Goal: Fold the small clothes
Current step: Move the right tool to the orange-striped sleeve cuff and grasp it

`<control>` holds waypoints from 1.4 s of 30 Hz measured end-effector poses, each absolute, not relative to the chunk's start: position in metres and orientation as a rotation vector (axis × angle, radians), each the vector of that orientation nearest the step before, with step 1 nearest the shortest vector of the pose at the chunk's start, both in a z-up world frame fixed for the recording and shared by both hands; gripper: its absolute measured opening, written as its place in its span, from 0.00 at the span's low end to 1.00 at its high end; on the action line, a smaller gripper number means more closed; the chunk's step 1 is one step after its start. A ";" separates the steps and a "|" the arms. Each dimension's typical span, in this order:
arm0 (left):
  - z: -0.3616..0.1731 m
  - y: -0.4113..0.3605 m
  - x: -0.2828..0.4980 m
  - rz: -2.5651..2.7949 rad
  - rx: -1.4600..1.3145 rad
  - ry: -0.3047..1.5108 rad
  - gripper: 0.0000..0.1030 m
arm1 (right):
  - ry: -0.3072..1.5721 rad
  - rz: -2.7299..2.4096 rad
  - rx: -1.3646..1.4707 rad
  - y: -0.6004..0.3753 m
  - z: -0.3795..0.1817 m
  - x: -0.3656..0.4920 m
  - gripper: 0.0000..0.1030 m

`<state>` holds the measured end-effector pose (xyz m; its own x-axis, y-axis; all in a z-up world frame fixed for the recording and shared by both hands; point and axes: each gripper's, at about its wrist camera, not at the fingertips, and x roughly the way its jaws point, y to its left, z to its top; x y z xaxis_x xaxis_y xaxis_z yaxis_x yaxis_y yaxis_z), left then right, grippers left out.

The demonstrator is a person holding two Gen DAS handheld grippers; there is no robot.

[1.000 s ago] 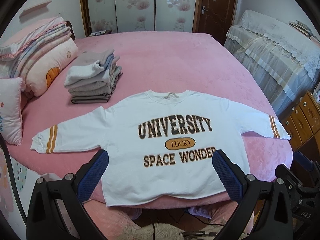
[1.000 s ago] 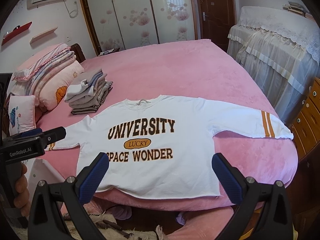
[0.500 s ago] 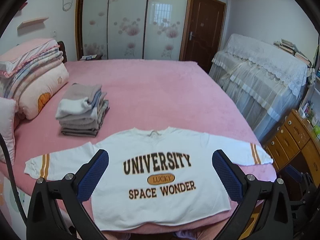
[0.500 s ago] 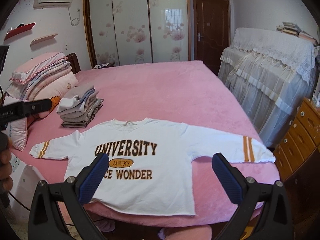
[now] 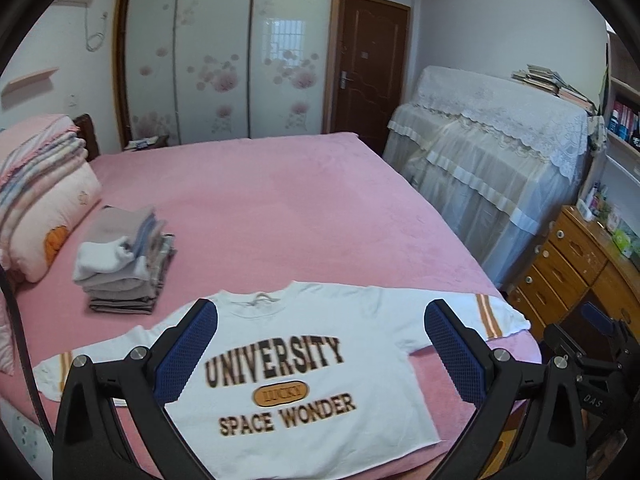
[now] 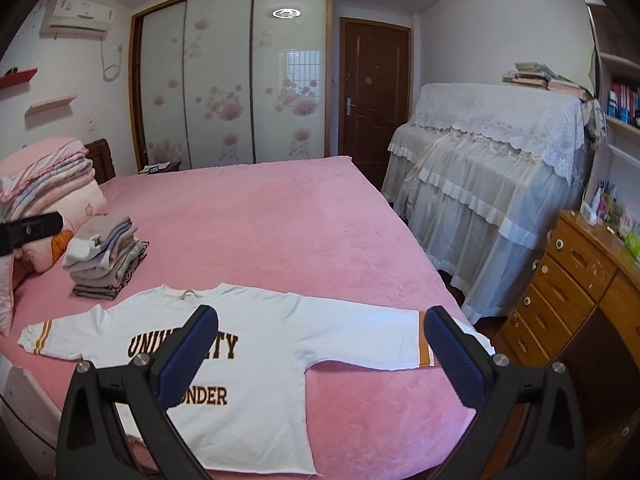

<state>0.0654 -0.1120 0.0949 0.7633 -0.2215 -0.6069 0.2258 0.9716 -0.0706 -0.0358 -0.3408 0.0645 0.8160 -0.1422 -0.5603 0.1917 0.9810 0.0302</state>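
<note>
Lying face up on the near edge of the pink bed point(image 5: 280, 208), the white sweatshirt point(image 5: 304, 364) is spread flat with both sleeves stretched out to left and right, its hem at the mattress edge. A stack of folded clothes point(image 5: 124, 264) sits farther back on the left, near the piled quilts point(image 6: 48, 184). Both the left gripper point(image 5: 320, 348) and the right gripper point(image 6: 320, 352) hang above the near edge with fingers spread wide, grasping nothing. A wooden drawer chest point(image 6: 560, 292) stands to the right, its drawers closed.
</note>
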 end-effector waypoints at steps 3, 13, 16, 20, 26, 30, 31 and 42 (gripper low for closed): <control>0.080 -0.135 0.082 -0.276 0.013 0.694 0.99 | 0.606 -0.229 0.116 -0.363 0.055 -0.029 1.00; 0.009 -0.236 0.140 -0.339 0.093 0.768 0.99 | 0.678 -0.384 0.190 -0.431 0.019 -0.014 1.00; -0.019 -0.272 0.153 -0.369 0.159 0.794 0.99 | 0.708 -0.422 0.221 -0.456 0.003 -0.009 1.00; -0.060 -0.320 0.164 -0.415 0.228 0.819 0.99 | 0.740 -0.439 0.266 -0.480 -0.016 -0.004 1.00; -0.115 -0.373 0.175 -0.457 0.294 0.858 0.99 | 0.798 -0.489 0.300 -0.511 -0.049 0.003 0.94; -0.149 -0.394 0.180 -0.480 0.295 0.914 0.99 | 0.830 -0.507 0.321 -0.530 -0.070 0.006 0.90; -0.157 -0.398 0.182 -0.481 0.293 0.932 0.99 | 0.835 -0.508 0.333 -0.536 -0.075 0.006 0.88; -0.214 -0.426 0.192 -0.486 0.271 1.048 0.99 | 0.912 -0.500 0.561 -0.600 -0.138 0.007 0.79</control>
